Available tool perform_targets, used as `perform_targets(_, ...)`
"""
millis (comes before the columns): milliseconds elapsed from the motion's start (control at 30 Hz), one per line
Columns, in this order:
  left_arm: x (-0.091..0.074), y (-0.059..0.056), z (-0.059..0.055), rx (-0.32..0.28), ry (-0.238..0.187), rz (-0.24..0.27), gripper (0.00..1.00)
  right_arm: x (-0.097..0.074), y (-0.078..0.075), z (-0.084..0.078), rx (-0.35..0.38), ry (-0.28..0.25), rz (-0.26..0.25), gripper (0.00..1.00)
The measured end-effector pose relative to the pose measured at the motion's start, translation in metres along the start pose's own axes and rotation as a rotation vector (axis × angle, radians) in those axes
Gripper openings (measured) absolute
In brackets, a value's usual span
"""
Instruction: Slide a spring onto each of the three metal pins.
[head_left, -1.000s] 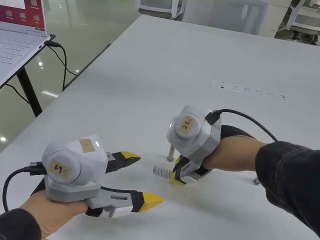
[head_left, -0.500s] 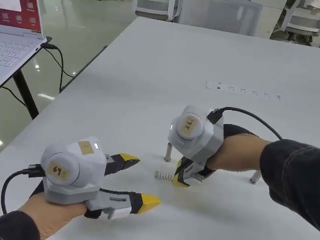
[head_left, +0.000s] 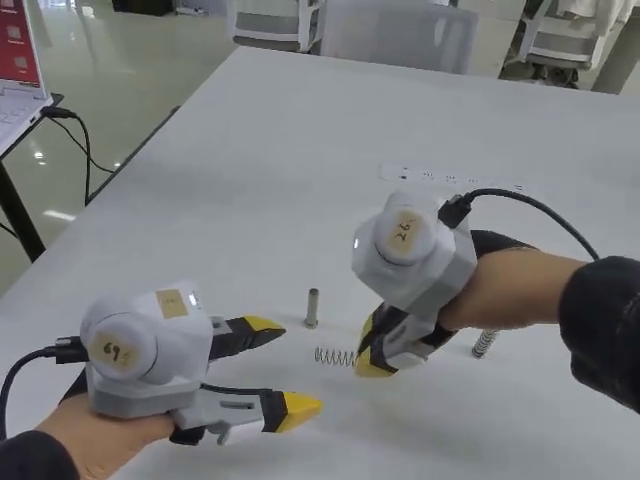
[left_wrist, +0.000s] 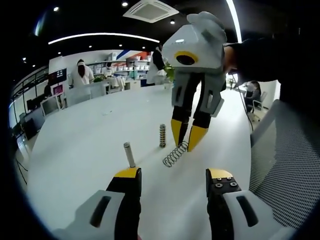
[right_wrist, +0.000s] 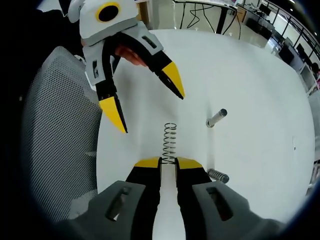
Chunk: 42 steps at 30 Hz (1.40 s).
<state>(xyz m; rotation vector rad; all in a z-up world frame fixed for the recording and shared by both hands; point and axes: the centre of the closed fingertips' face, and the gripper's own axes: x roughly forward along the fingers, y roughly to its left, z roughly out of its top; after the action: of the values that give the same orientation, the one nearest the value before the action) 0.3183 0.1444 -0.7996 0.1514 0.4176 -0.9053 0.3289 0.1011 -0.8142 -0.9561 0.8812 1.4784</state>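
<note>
White table: bears all items. Left gripper: jaws spread wide, holding nothing, yellow tips aimed at the right gripper. Right gripper: jaws closed on one end of a loose spring, low over the table. The spring's long axis runs straight out from the jaws, nearly level, with its free end pointing toward the left gripper. Bare metal pin: upright, just beyond the spring's free end, apart from it. Second pin: already sleeved with a spring, standing behind the right gripper.

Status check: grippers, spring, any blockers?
Right gripper shut on spring. Left gripper open, empty. Bare pin upright beside spring, nothing between them.
</note>
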Motion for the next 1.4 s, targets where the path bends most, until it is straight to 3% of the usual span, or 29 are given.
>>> perform_targets(267, 0.007, -0.013, 0.009, 0.038, -0.016, -0.057, 0.37, -0.015, 0.014, 0.000, -0.027, 0.001, 0.006, 0.12)
perform_targets(767, 0.011, -0.035, 0.019, 0.095, -0.041, -0.129, 0.21, -0.024, 0.032, 0.001, -0.083, 0.015, 0.049, 0.12)
perform_targets(1000, 0.011, -0.040, 0.020, 0.117, -0.049, -0.149, 0.13, -0.023, 0.035, 0.001, -0.098, 0.026, 0.060, 0.13)
perform_targets(1400, 0.012, -0.039, 0.015, 0.140, -0.030, -0.139, 0.09, -0.028, 0.037, 0.007, -0.108, 0.014, 0.056, 0.13)
